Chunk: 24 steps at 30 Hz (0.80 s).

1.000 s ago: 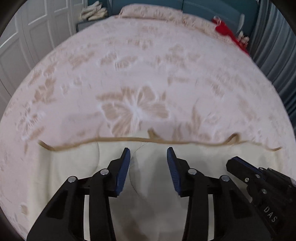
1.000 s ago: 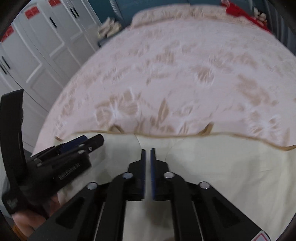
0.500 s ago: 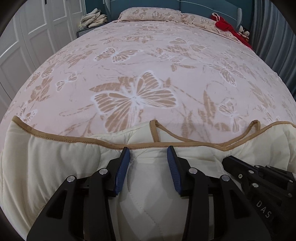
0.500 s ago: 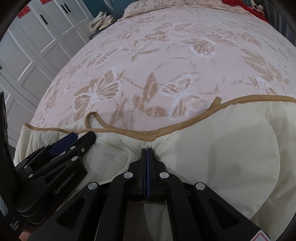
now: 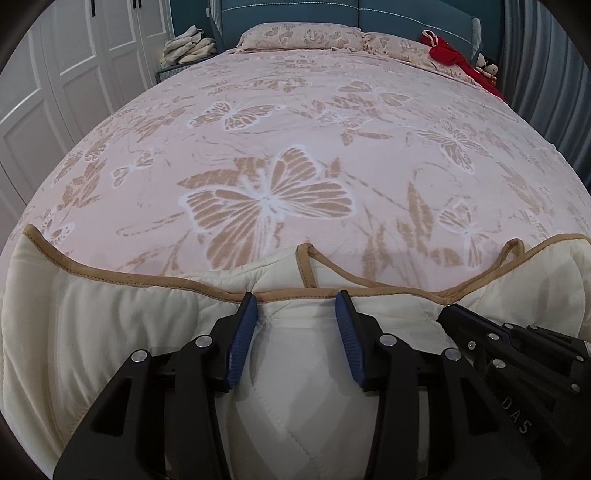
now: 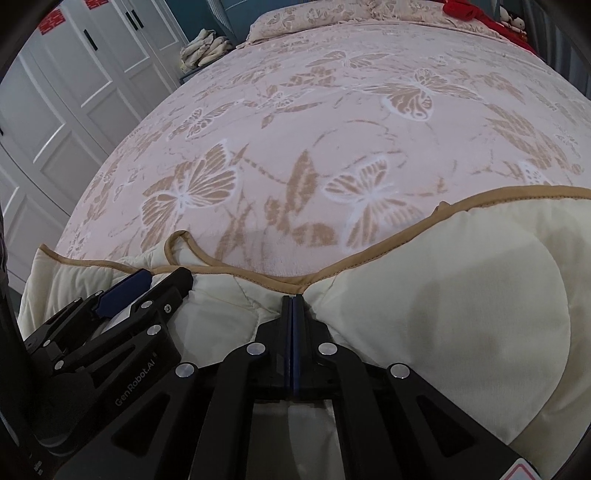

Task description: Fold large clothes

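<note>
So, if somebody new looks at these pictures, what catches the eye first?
Probably the big butterfly on the pink bedspread. Next, the cream quilted garment with tan edging along the near edge of the bed, pinched by the shut right gripper. A red cloth lies by the pillows.

You face a bed (image 5: 295,122) under a pink butterfly-print cover, pillows (image 5: 299,35) against its teal headboard (image 5: 406,14); white panelled wardrobes (image 5: 74,66) left, grey curtains (image 5: 546,66) right.
</note>
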Tool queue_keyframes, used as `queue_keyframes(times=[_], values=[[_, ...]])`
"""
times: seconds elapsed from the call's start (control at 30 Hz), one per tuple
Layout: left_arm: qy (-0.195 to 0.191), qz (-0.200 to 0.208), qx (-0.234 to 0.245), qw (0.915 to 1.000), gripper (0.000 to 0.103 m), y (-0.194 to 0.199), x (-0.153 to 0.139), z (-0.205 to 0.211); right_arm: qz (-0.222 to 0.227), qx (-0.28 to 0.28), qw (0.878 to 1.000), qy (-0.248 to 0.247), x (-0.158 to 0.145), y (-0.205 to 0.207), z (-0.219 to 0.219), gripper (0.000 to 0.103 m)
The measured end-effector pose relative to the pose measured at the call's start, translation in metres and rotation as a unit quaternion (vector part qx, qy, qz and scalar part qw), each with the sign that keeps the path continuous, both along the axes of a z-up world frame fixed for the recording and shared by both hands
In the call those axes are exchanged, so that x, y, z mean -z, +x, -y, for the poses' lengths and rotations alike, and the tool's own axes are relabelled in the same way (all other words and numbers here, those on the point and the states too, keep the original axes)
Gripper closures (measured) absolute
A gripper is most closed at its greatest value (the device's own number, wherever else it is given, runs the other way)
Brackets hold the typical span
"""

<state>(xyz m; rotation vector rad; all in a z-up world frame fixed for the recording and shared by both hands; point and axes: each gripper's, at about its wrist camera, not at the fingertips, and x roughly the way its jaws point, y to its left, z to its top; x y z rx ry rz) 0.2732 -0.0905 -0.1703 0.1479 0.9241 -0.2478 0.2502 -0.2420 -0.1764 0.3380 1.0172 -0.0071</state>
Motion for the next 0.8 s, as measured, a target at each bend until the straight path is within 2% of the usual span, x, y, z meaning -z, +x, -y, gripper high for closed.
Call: queue_keyframes(times=[0.23, 0.33, 0.37, 0.4, 0.43, 0.5, 0.57, 0.67, 0.8], values=[[0.005, 0.001, -0.001, 1.0, 0.059, 0.002, 0.0, 0.002, 0.007, 0.005, 1.0, -0.018, 0.0, 0.004, -0.004, 0.103], [-0.039, -0.026, -0.002, 0.9989, 0.056, 0.002, -0.018, -0.014, -0.008, 0.008, 1.0, 0.005, -0.01, 0.004, 0.003, 0.103], [-0.07, -0.035, -0.016, 0.9968, 0.056, -0.003, -0.033, -0.031, -0.018, 0.023, 1.0, 0.006, -0.022, 0.0, 0.007, 0.103], [-0.091, -0.037, -0.025, 0.9949, 0.053, -0.008, -0.042, -0.042, -0.011, 0.039, 0.999, 0.001, -0.041, -0.012, 0.01, 0.095], [-0.131, -0.041, -0.036, 0.9899, 0.049, -0.023, -0.061, -0.072, 0.008, 0.038, 0.999, 0.008, -0.06, -0.029, 0.011, 0.092], [-0.164, -0.037, -0.056, 0.9843, 0.034, -0.046, -0.081, -0.109, 0.025, 0.023, 0.999, 0.01, -0.085, -0.063, 0.007, 0.092], [-0.181, -0.036, -0.091, 0.9786, 0.029, -0.077, -0.092, -0.16, 0.024, 0.017, 0.999, 0.015, -0.095, -0.1, 0.0, 0.092], [-0.189, -0.071, -0.135, 0.97, 0.029, -0.109, -0.081, -0.214, 0.0, 0.004, 1.0, 0.031, -0.09, -0.143, -0.019, 0.092], [-0.226, -0.11, -0.169, 0.9531, 0.029, -0.136, -0.055, -0.251, -0.021, -0.018, 0.999, 0.032, -0.079, -0.174, -0.052, 0.095]])
